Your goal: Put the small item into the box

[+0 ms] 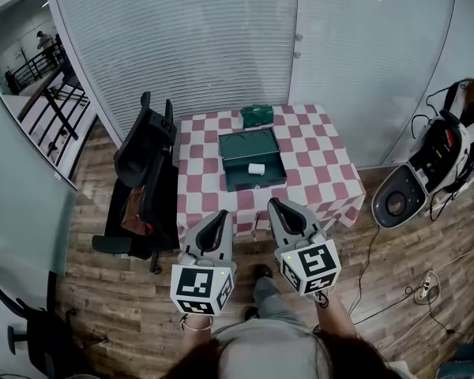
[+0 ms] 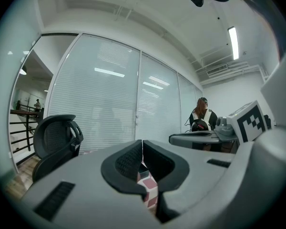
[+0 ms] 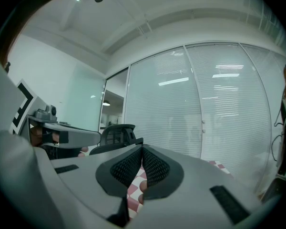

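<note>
- A wall of glass panels with shut blinds is running behind the scene, and a wooden floor is spreading under everything.
- The counter, wearing a red-and-white checked cloth, is standing in the middle of the head view. A black office chair is sitting at its 9 o'clock, and a white machine trailing cables is resting on the floor at its 3 o'clock.
- The green box is lying open at the counter's centre, with a smaller green object sitting at its 12 o'clock, near the far edge.
- The left tool and the right tool are hanging level at the counter's 6 o'clock, well apart from the box. Each is clenched on nothing.
- The small item, a white block, is lying inside the box, so the task is looking done. Nothing seems to be remaining beyond perhaps closing the box, which the task is not asking for.
</note>
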The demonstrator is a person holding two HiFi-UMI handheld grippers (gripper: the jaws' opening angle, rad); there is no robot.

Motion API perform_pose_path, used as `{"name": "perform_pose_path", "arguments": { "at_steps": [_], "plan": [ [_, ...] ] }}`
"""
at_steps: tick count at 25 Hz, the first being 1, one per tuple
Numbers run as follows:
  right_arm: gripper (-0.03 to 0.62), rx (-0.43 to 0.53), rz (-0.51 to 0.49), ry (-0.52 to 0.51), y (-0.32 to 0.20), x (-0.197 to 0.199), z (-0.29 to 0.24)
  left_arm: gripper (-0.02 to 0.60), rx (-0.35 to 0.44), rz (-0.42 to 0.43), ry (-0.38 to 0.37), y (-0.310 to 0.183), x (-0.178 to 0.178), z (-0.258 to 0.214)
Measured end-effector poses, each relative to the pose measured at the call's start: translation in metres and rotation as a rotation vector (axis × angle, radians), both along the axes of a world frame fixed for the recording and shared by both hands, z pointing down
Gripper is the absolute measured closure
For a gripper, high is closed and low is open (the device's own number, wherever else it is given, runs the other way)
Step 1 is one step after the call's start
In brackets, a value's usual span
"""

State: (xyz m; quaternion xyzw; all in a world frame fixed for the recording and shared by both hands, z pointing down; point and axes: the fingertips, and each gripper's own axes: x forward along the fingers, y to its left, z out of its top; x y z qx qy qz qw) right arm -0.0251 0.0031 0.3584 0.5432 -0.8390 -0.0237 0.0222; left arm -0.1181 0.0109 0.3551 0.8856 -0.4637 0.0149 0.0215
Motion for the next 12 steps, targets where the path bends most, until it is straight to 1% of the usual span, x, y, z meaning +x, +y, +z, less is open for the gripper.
{"name": "perform_pose_path", "arguments": {
  "at_steps": [12],
  "plan": [
    [0.569, 0.007, 0.004, -0.008, -0.001, 0.018, 0.000, 0.569, -0.001, 0.022, -0.004, -0.005, 0.025, 0.002]
  ]
}}
